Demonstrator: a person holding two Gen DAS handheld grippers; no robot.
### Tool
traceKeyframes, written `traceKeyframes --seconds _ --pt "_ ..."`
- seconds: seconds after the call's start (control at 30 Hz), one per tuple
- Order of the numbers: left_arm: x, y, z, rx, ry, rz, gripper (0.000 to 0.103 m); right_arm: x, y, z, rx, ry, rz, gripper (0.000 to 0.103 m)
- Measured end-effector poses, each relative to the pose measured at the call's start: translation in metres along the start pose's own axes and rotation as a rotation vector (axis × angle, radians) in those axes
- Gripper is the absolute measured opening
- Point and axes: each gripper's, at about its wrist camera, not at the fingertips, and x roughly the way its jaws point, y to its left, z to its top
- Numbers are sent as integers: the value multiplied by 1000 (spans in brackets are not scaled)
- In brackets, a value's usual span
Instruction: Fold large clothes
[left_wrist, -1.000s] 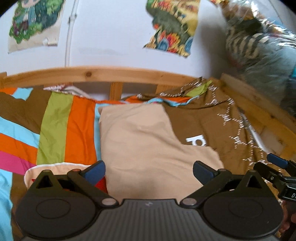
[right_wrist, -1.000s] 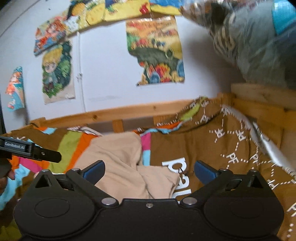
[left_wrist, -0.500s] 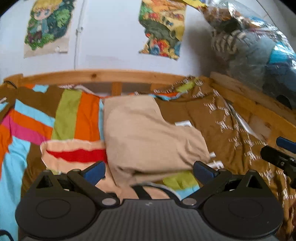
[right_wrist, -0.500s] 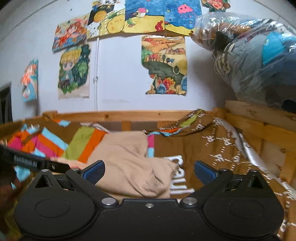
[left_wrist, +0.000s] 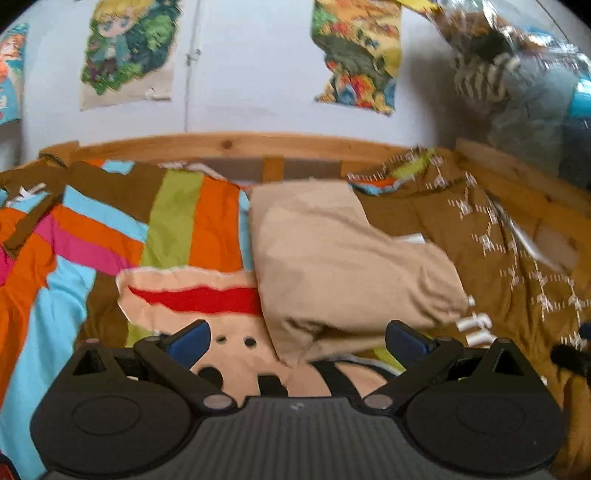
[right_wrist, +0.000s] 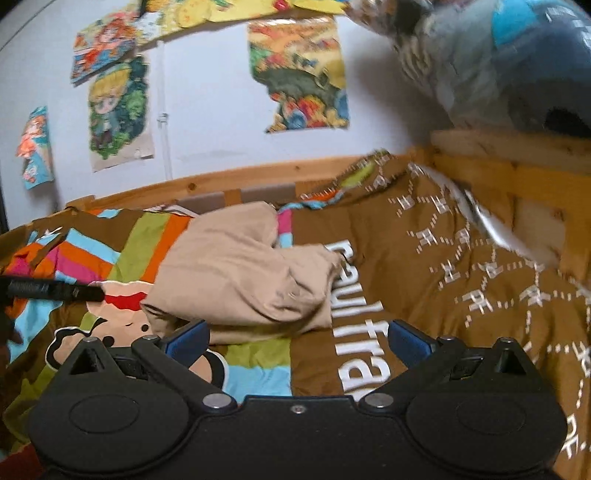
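Observation:
A beige garment (left_wrist: 343, 258) lies folded into a thick bundle on the striped bedspread (left_wrist: 177, 221), its near edge bulging and slightly raised. In the right wrist view the same beige garment (right_wrist: 243, 273) sits at centre, just beyond the fingers. My left gripper (left_wrist: 297, 341) is open, with nothing between its blue pads, hovering just short of the bundle's near edge. My right gripper (right_wrist: 297, 338) is open too, empty, close to the garment's front. The left gripper's finger (right_wrist: 55, 290) shows as a black bar at the left of the right wrist view.
A wooden bed rail (left_wrist: 229, 144) runs along the far side, with another wooden rail (right_wrist: 498, 162) on the right. A brown patterned quilt (right_wrist: 461, 266) covers the right half. A plastic-wrapped bundle (right_wrist: 498, 66) sits up right. Posters (left_wrist: 354, 55) hang on the wall.
Both grippers have drawn back from the garment toward the near side of the bed, so more bedspread shows in front. The beige bundle stays folded in place.

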Motion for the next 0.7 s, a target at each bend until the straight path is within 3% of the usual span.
traceKeyframes --seconds 0.23,0.7 --pt "1 -12 -21 35 43 -54 102 3 -6 -3 32 19 -9 102" --pt "-2 -16 -23 46 44 -73 102 3 -4 -2 18 18 0 102"
